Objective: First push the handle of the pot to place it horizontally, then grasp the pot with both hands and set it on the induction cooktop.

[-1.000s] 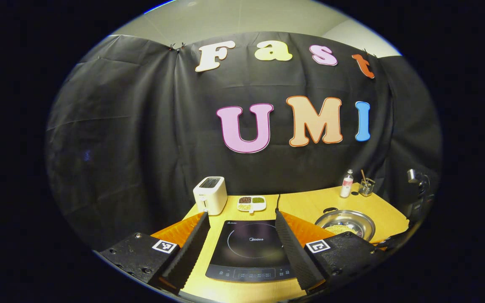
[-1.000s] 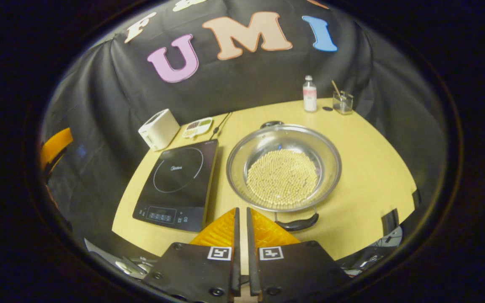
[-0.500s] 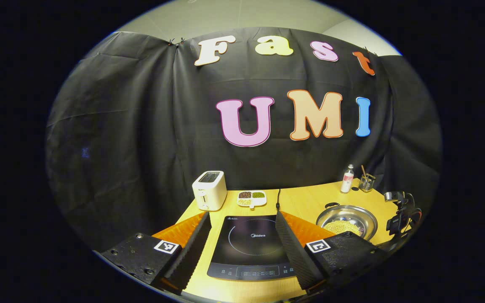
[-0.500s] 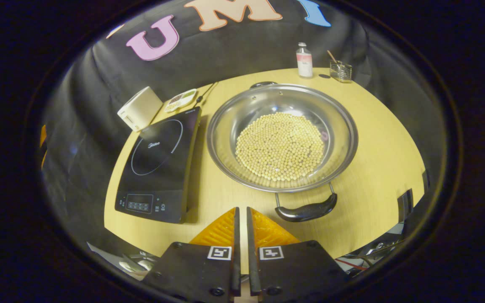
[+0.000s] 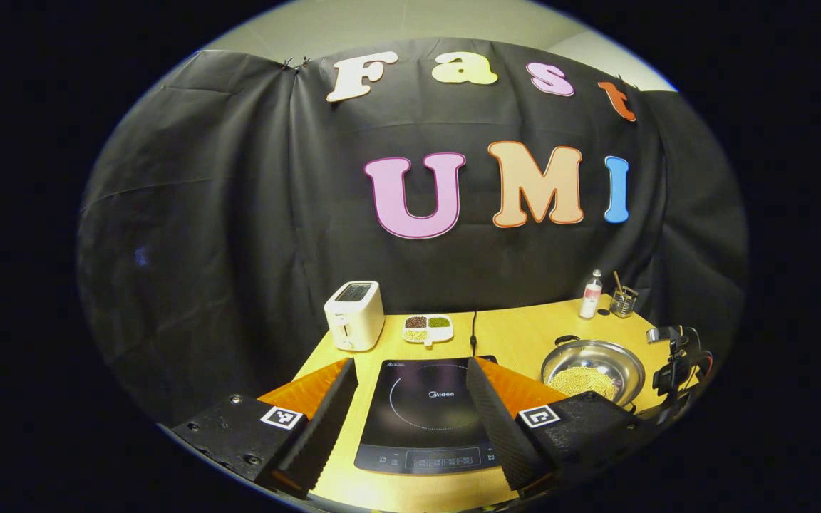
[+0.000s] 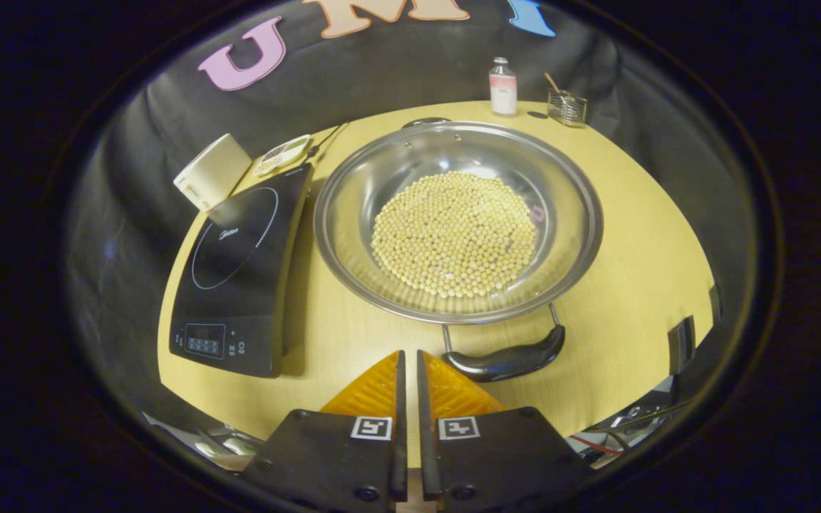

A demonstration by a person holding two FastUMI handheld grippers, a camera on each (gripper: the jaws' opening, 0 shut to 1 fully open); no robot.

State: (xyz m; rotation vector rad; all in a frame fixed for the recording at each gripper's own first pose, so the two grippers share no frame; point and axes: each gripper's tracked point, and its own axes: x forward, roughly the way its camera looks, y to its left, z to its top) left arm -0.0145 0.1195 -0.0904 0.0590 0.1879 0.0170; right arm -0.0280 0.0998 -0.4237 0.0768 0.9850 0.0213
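A steel pot (image 6: 382, 164) holding pale beans (image 6: 455, 234) stands on the wooden table, right of the black induction cooktop (image 6: 236, 263). Its near black handle (image 6: 503, 360) points toward me and its far handle (image 6: 425, 122) points at the wall. My right gripper (image 6: 408, 356) is shut with nothing in it, its tips just left of the near handle and apart from it. In the left gripper view, my left gripper (image 5: 409, 365) is open above the table's front edge, with the cooktop (image 5: 428, 413) between its fingers. The pot (image 5: 564, 360) lies to its right, next to the right gripper (image 5: 674, 360).
A white toaster (image 6: 211, 171) and a small divided dish (image 6: 282, 153) stand behind the cooktop, whose cord (image 5: 473, 331) runs to the wall. A small bottle (image 6: 502, 87) and a glass with a stick (image 6: 567, 107) stand at the back right. The table edge (image 6: 624, 399) is near.
The right gripper has come forward and down toward the pot, so its near handle now sits close beside the shut tips. The left gripper has shifted only slightly and stays open.
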